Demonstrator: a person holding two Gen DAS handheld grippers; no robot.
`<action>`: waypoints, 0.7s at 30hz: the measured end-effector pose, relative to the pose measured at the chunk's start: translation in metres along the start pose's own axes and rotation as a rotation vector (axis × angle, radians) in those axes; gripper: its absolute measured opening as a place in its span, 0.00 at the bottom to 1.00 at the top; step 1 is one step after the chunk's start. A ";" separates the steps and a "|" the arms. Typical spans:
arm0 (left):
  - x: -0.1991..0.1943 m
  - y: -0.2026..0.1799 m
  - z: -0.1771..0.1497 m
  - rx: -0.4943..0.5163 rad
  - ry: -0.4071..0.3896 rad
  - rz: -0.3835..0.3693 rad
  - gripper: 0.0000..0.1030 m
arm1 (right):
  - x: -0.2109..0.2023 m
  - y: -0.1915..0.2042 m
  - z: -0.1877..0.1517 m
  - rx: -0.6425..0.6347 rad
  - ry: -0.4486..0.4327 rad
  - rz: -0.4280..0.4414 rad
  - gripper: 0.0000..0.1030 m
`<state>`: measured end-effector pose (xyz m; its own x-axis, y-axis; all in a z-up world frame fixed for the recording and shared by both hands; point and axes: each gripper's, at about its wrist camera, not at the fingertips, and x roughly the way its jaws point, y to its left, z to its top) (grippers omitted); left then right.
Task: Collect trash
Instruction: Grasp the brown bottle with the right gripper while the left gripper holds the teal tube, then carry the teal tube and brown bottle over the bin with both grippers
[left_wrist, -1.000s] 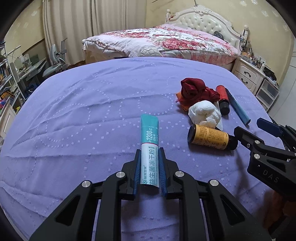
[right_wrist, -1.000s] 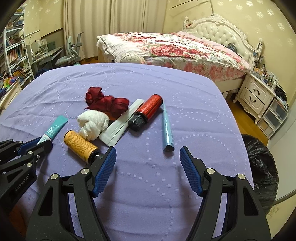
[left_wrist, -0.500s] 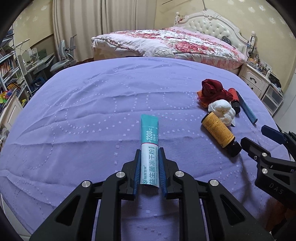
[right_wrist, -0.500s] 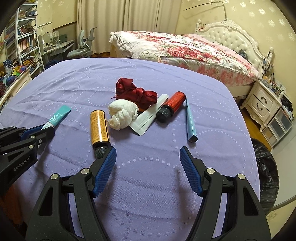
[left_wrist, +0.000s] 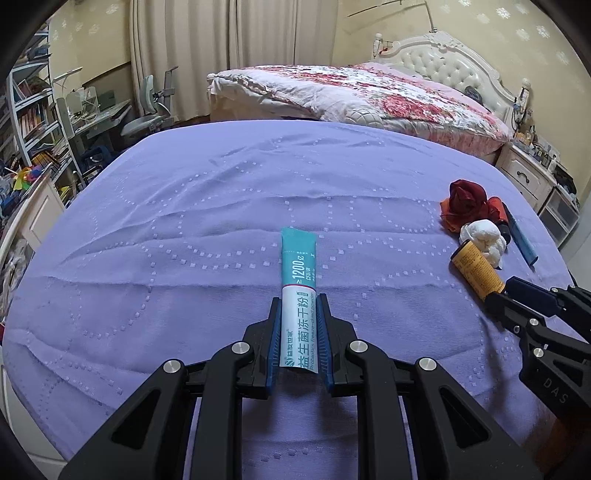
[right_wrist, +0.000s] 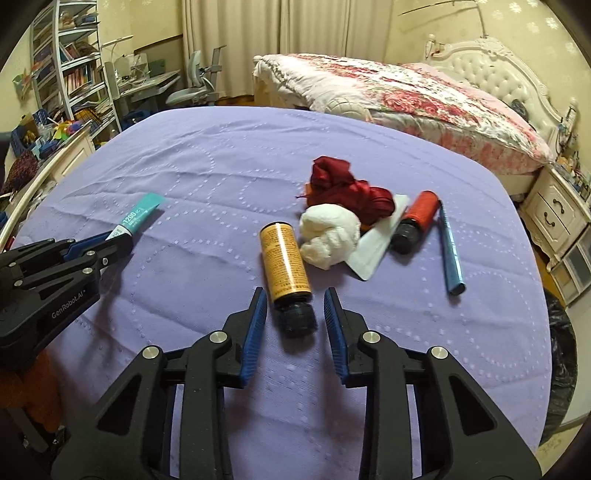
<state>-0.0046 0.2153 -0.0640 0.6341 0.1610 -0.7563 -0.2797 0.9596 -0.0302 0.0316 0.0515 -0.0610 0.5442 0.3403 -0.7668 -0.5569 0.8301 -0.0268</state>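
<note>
A: What carried the items, and what room surrounded them?

B: A lavender quilted cloth (right_wrist: 229, 177) covered the surface. Beyond it stood a bed with a floral quilt (right_wrist: 399, 92) and a white tufted headboard (left_wrist: 454, 70); beige curtains (left_wrist: 229, 51), a bookshelf (right_wrist: 70, 66) and a grey desk chair (left_wrist: 147, 110) lined the far wall, and a white nightstand (right_wrist: 554, 210) stood beside the bed.

A: Which containers were visible?

B: An amber bottle with a black cap (right_wrist: 286, 266) lay on its side, cap toward the camera. A red bottle with a black cap (right_wrist: 415, 221) lay behind a flat white packet (right_wrist: 373, 247). Contents could not be told. A black trash bag (right_wrist: 561, 369) sat beyond the surface's right edge, its inside hidden.

A: And the loose trash?

B: A white crumpled wad (right_wrist: 328, 236) touched dark red crumpled fabric (right_wrist: 343, 188); a blue stick packet (right_wrist: 451, 254) lay just beside the red bottle.

A: State of each gripper?

B: The left gripper (left_wrist: 298, 332) was clenched on a teal-and-white probiotic powder sachet (left_wrist: 298, 280). The right gripper (right_wrist: 295, 325) had just been closing, its jaws flanking the amber bottle's cap, the pads not touching it.
</note>
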 end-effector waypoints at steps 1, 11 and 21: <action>0.000 0.001 0.000 -0.003 -0.001 0.000 0.19 | 0.002 0.002 0.000 -0.004 0.004 0.000 0.30; 0.000 0.005 -0.001 -0.014 -0.011 -0.002 0.19 | 0.013 0.016 0.005 -0.017 0.023 0.019 0.23; -0.011 0.001 -0.002 -0.022 -0.046 -0.022 0.19 | -0.007 0.005 -0.003 0.016 -0.006 0.020 0.23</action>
<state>-0.0132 0.2136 -0.0564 0.6725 0.1512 -0.7245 -0.2811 0.9577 -0.0610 0.0233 0.0525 -0.0579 0.5369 0.3597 -0.7631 -0.5575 0.8302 -0.0010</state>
